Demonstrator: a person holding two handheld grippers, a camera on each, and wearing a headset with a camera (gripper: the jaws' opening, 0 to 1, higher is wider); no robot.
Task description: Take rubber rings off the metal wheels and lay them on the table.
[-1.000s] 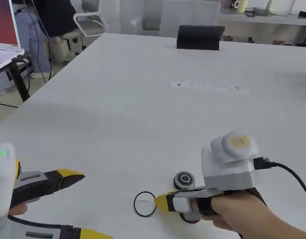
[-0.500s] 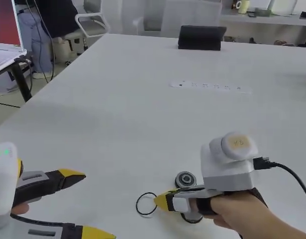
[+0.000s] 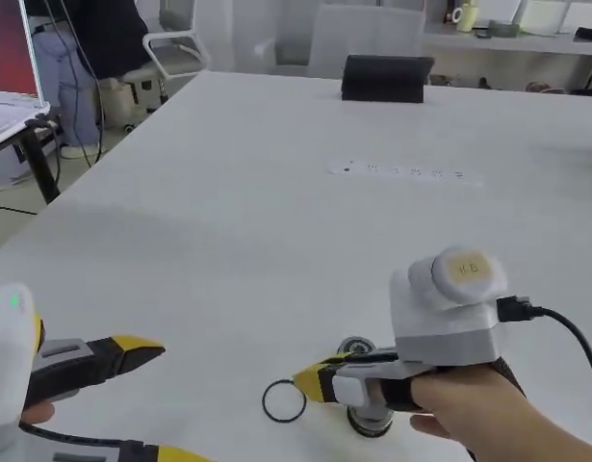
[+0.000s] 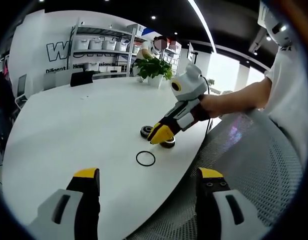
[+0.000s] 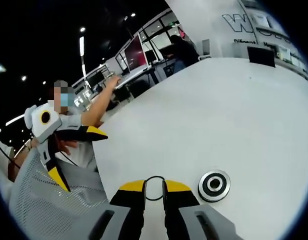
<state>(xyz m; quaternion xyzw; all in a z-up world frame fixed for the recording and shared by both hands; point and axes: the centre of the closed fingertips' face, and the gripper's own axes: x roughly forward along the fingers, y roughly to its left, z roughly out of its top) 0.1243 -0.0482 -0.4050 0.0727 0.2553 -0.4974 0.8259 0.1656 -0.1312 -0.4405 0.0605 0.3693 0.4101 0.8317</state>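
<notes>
A black rubber ring [image 3: 283, 401] lies flat on the white table [image 3: 276, 221], just left of my right gripper [image 3: 310, 380]. The right gripper hovers slightly above it, its yellow tips a narrow gap apart with nothing held. In the right gripper view the ring [image 5: 155, 188] shows through that gap. One metal wheel [image 3: 355, 346] with a black rim sits behind the gripper, and a second wheel [image 3: 370, 421] sits partly under it. My left gripper [image 3: 156, 404] hangs wide open and empty at the near left edge. In the left gripper view the ring [image 4: 145, 158] lies ahead of it.
A black box [image 3: 387, 75] stands at the far end of the table. A strip of small markings [image 3: 401, 168] lies mid-table. A laptop [image 3: 9, 67] sits on a side desk at left, and an office chair [image 3: 170, 43] stands beyond. The table edge is close to my body.
The right gripper's tips have lifted slightly off the ring, which stays on the table. The left gripper has barely moved. The head camera shifted a little.
</notes>
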